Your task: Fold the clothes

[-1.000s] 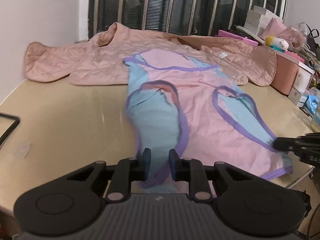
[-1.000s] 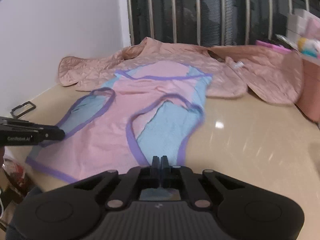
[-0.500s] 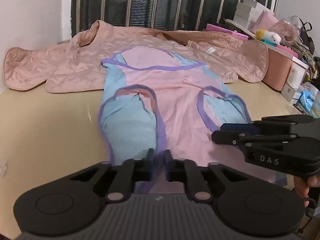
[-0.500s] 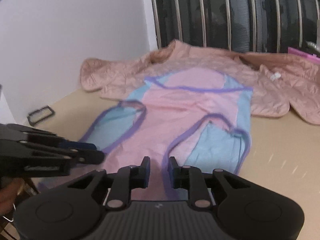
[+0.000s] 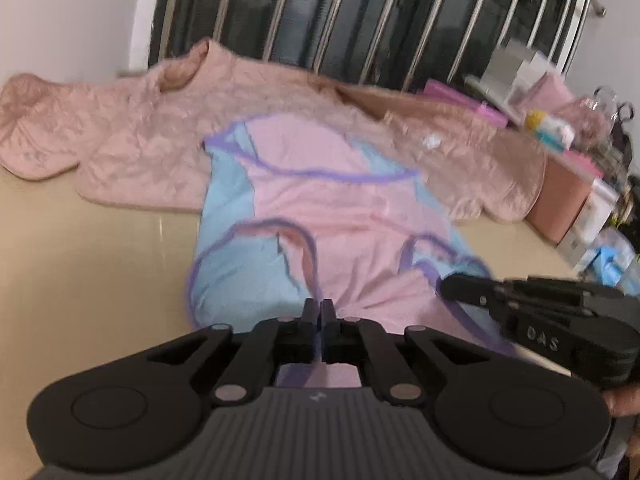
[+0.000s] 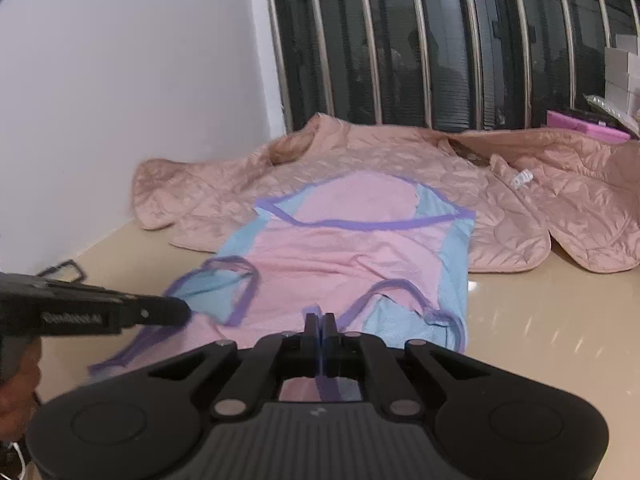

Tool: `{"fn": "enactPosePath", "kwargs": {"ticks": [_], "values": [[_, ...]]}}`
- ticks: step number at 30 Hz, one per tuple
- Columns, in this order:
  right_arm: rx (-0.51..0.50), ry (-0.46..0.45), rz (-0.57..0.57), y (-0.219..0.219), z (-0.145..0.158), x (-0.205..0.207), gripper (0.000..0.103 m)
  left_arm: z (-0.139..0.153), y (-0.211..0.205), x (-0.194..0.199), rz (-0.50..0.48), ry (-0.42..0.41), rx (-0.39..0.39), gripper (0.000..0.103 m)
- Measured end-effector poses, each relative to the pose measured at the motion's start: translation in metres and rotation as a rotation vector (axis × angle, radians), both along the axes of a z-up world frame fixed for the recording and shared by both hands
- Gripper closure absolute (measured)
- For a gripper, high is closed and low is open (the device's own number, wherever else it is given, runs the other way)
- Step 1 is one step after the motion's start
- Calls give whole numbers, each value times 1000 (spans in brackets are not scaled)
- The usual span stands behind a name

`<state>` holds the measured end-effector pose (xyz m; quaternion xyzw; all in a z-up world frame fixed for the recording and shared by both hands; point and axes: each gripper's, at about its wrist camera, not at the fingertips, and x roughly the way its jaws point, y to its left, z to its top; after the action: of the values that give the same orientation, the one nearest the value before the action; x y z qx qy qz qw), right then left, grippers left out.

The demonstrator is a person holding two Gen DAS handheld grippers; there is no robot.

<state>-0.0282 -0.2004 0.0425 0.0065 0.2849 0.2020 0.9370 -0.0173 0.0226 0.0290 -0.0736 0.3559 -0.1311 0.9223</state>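
A pink and light-blue garment with purple trim (image 5: pixel 340 208) lies flat on the beige table (image 5: pixel 92 264), its sleeves folded inward. It also shows in the right wrist view (image 6: pixel 344 252). My left gripper (image 5: pixel 319 312) is shut on the garment's near hem at the left side. My right gripper (image 6: pixel 319 326) is shut on the near hem at the right side. Each gripper shows in the other's view, the right one (image 5: pixel 452 290) and the left one (image 6: pixel 176 314), low over the near edge.
A quilted peach jacket (image 5: pixel 132 140) is spread behind the garment, against a barred window (image 6: pixel 440 40). Boxes and a pink bin (image 5: pixel 564 200) crowd the right edge. A small black frame (image 6: pixel 64 270) lies by the white wall at left.
Both grippers, open half a second ago, have closed on the near hem. The garment's near part has bunched slightly toward them.
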Motion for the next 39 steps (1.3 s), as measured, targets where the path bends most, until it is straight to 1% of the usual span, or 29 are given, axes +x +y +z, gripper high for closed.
{"fn": "enactPosePath", "kwargs": {"ticks": [2,3,4,5,6,7,9,10,11,12,13,14,15,16,17,20,21,23,24,25,26,27,28,30,34,36,37,38,39], "values": [[-28,14,-26,0,-9,9,101,-4,1,-7,14,10,29,98],[-52,19,-49,0,-12,10,95,-3,6,-17,23,0,32,92],[-71,14,-72,-2,-13,8,94,-1,11,-27,34,-10,34,88],[-78,-10,-86,-7,-10,0,89,2,20,-42,46,-22,18,76],[-75,-45,-81,-13,-5,-12,82,4,29,-58,58,-35,2,68],[-63,-74,-71,-19,0,-26,79,7,38,-73,70,-47,-14,68],[-32,-105,-49,-31,7,-56,78,8,50,-98,65,-52,-12,68],[-12,-96,-24,-36,6,-71,78,8,50,-108,65,-59,-8,70],[7,-77,1,-40,4,-85,79,7,49,-118,66,-67,-4,77],[21,-61,10,-41,0,-94,84,9,47,-122,62,-78,7,88],[30,-52,9,-41,-3,-99,87,10,43,-125,67,-94,21,90],[39,-43,8,-41,-6,-105,91,11,38,-126,66,-117,32,91],[36,-35,4,-40,-8,-107,92,11,33,-124,47,-119,44,94],[21,-28,-3,-37,-11,-106,93,10,27,-122,27,-113,65,94],[5,-22,-11,-34,-13,-105,95,7,21,-121,14,-104,92,94],[-29,-6,-19,-31,-19,-107,95,-6,14,-120,7,-47,153,94],[-34,-4,-20,-32,-21,-109,95,-7,16,-124,1,-58,145,93],[-43,-1,-22,-32,-26,-113,95,-3,24,-131,-29,-35,80,92],[-45,1,-26,-33,-26,-114,95,0,32,-134,-39,-42,23,88],[-42,4,-32,-34,-26,-115,94,6,38,-134,-28,-58,2,86],[-39,6,-37,-36,-25,-116,94,11,45,-134,-16,-73,-19,78],[-39,8,-38,-37,-25,-117,94,14,48,-130,1,-90,-5,75],[-42,7,-34,-36,-24,-117,94,14,49,-124,18,-99,32,75],[-55,2,-26,-34,-24,-116,94,8,47,-111,6,-77,94,75],[-53,-2,-32,-33,-26,-117,94,-7,44,-99,-48,-30,93,75],[-36,-2,-38,-35,-28,-118,93,-9,46,-98,-23,-34,94,82],[-30,-1,-41,-36,-28,-119,93,-10,47,-98,-11,-35,94,96],[-25,-1,-42,-36,-28,-119,93,-11,50,-96,14,-23,77,98],[-25,0,-42,-36,-28,-119,93,-12,56,-95,34,-11,39,98]]}}
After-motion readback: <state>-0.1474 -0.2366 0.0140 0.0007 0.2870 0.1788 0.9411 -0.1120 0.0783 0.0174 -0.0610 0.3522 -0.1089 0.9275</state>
